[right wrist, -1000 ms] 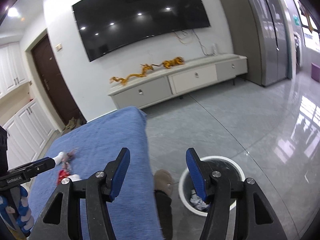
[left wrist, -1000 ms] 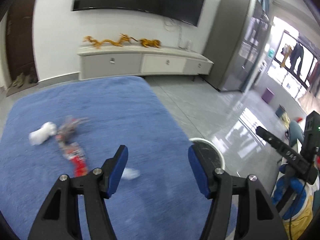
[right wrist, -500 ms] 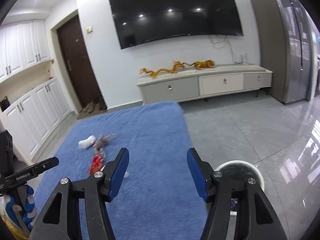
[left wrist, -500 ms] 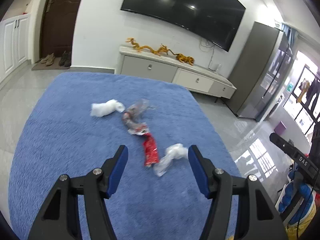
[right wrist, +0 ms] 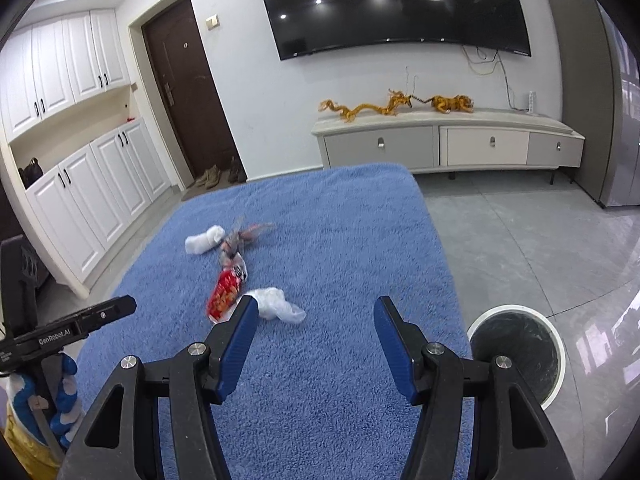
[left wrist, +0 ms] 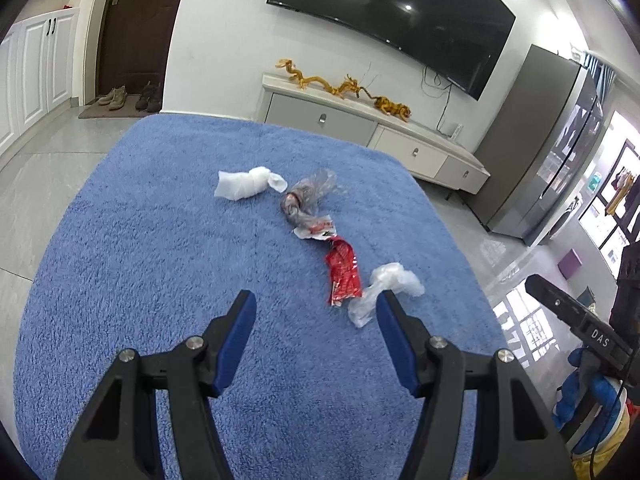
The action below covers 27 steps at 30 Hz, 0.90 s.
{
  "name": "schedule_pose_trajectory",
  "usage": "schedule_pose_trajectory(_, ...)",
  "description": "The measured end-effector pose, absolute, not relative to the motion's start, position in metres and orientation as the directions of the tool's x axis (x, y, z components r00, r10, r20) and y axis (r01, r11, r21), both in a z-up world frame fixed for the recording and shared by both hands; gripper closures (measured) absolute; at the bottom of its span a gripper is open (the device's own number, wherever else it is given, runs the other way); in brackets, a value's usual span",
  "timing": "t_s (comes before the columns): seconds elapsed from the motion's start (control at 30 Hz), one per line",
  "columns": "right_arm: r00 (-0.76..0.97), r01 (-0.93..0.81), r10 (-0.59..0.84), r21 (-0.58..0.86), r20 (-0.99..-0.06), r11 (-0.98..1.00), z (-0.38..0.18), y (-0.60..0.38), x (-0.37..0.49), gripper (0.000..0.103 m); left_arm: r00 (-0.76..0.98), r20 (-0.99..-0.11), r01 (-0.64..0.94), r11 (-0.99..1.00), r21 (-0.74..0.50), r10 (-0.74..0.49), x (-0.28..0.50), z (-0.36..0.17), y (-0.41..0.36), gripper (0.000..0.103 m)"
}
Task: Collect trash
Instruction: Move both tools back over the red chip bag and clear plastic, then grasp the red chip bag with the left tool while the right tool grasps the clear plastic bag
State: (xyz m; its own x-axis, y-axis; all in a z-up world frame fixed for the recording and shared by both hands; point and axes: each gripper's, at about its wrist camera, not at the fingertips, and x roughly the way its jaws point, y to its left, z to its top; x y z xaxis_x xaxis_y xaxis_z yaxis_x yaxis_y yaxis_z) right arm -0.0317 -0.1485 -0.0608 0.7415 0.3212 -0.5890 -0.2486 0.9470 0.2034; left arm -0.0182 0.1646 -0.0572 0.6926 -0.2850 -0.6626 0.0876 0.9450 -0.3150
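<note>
I've swung both tools leftward, away from the bin and over the blue surface [left wrist: 168, 248]. My left tool [left wrist: 314, 312] now faces the litter: the white wad [left wrist: 246, 184], clear wrapper [left wrist: 308, 200], red packet [left wrist: 343, 272] and crumpled plastic [left wrist: 384, 286], which sat far left a second ago. From my right tool [right wrist: 312, 316], the bin [right wrist: 518, 354] has slid from between the blue pads to the lower right.

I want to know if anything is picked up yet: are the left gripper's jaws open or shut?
Open and empty. The left gripper has blue carpet between its jaws; the clear plastic wad lies by one tip.
</note>
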Motion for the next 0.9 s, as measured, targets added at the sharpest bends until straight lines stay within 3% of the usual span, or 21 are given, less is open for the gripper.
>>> schedule_pose_trajectory(0.63,0.567,-0.473,0.430,0.150,-0.703,0.868,-0.124,-0.110,0.040,0.045,0.567,-0.745,0.133,0.932,-0.337,-0.351,0.065,-0.097,0.119,0.043)
schedule_pose_trajectory(0.9,0.517,-0.547,0.477,0.154,-0.711,0.823,-0.133,-0.089,0.061,0.046,0.513,-0.783,0.126,0.933,-0.337,-0.352,0.095,-0.115,0.109,0.058)
